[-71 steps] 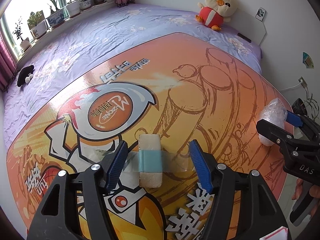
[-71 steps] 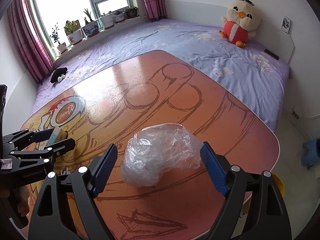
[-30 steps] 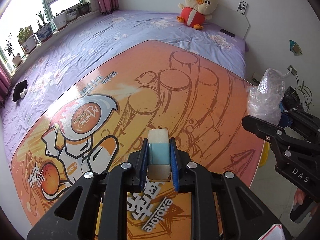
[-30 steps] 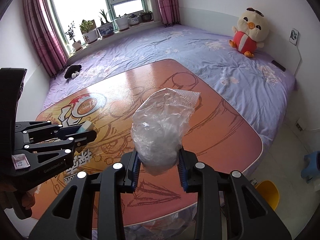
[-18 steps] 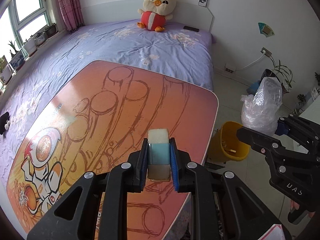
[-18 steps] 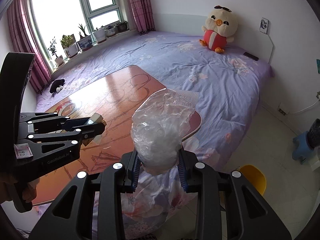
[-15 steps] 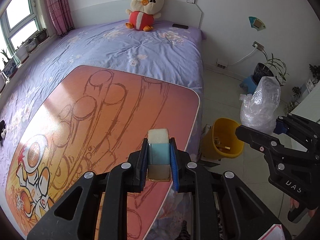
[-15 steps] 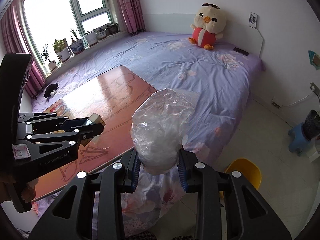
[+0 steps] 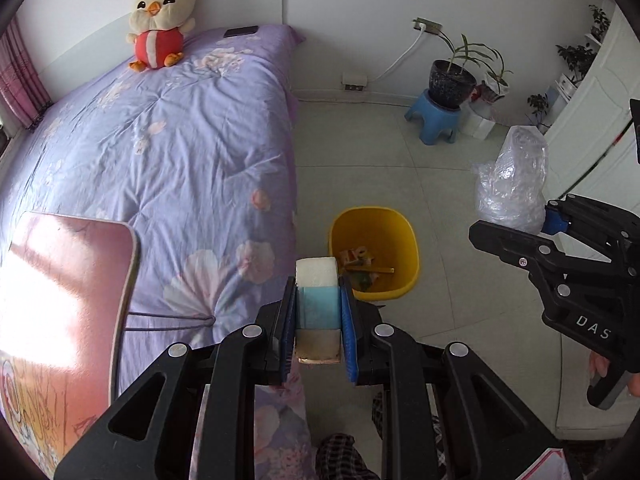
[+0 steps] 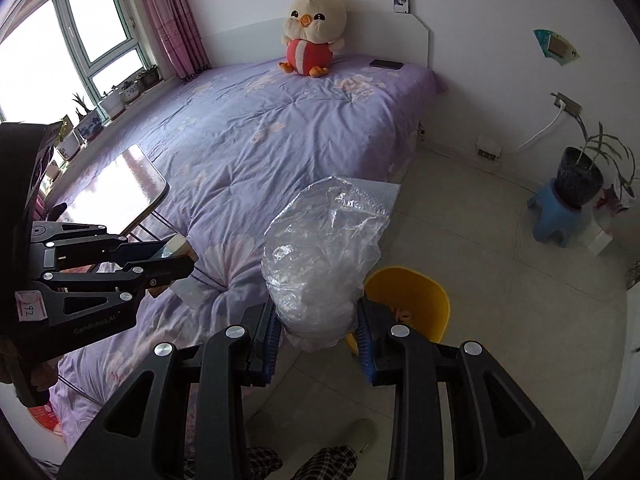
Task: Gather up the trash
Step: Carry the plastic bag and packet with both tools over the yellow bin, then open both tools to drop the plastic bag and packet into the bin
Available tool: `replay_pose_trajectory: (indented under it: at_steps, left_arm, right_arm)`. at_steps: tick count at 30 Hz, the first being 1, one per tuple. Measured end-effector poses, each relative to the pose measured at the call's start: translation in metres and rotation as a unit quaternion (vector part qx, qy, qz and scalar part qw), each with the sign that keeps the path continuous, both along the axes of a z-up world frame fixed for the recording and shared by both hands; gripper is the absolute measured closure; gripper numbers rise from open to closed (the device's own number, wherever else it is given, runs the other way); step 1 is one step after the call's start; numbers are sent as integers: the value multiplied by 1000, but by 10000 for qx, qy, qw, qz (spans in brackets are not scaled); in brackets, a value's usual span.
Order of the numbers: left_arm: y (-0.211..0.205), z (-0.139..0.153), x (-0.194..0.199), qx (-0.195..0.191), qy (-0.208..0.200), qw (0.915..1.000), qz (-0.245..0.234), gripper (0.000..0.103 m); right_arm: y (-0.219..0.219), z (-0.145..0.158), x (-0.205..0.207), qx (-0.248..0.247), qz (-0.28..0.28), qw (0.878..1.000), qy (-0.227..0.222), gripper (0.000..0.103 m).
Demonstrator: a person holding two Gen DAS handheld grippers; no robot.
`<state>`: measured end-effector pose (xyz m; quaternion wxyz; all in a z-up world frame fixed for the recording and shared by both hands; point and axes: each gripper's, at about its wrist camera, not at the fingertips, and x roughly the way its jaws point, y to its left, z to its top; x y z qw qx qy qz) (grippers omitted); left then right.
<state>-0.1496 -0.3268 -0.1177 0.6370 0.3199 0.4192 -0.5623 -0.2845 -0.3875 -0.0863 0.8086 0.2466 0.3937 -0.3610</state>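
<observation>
I've got the left gripper (image 9: pixel 318 312) clamped on a foam block w/ a light-blue band (image 9: pixel 317 300): blue pads (image 9: pixel 347 320) press both sides, white end sticks out past the tips, tan end sits back toward the cam. From the left wrist view the block overlaps the near rim of the yellow trash bin (image 9: pixel 374 220) on the floor, so it's held above and just short of the bin's opening. Bin already has scraps (image 9: pixel 360 264) inside: small wrappers, a yellowish stick; can't ID them further.

My right gripper (image 10: pixel 318 332) is closed tight on a crumpled clear plastic bag (image 10: pixel 326 256); bag bulges up and out above the pads, squeezed at its lower part. In the right wrist view the bin (image 10: pixel 416 300) peeks out behind and below the bag, partly hidden by it. Same bag (image 9: pixel 510 184) shows in the left view at right, up off the floor, w/ the right gripper (image 9: pixel 520 232) under it, to the right of the bin.

Left gripper (image 10: pixel 176 260) is also visible in the right view at left, block end (image 10: pixel 176 245) poking from the tips, over the bed edge.

Surroundings: purple floral quilt (image 9: pixel 168 152) on the bed left of the bin, chick plush (image 9: pixel 160 20) at the headboard, orange printed table (image 9: pixel 60 300) corner far left, blue stool (image 9: pixel 434 120) w/ potted plant (image 9: pixel 452 76) by the wall. Plaid trouser legs (image 10: pixel 312 462) at bottom of frame.
</observation>
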Motion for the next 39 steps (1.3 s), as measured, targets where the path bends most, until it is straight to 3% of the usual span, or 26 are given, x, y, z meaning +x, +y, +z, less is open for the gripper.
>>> replay_pose_trajectory:
  at_steps: [6,14,26,36,38,39]
  left_arm:
    - [-56,-43,-32,256,134,9987,-409,82]
    - [-130,-132,-53,758,217,9949,-635,82]
    - [-183,-267,-64,1601,166,9841,-753,83]
    - [-202,-311,-65,1871,168,9788,-817,82]
    - [-205,-314,-65,1858,161,9791,-813,79]
    - [-206,-314,-65,1846,132,9794,-808,70]
  right_arm:
    - [-42,-46,-40,312,18,9995,28,69]
    - [-99,-134,-67,728,182,9968,263,69]
    - [-162,-260,-79,1326,308,9893,524,69]
    - [-178,-323,-75,1715,463,9817,685,68]
    - [-181,-329,-75,1817,476,9799,668,67]
    - [-183,-332,-74,1815,491,9799,660,61]
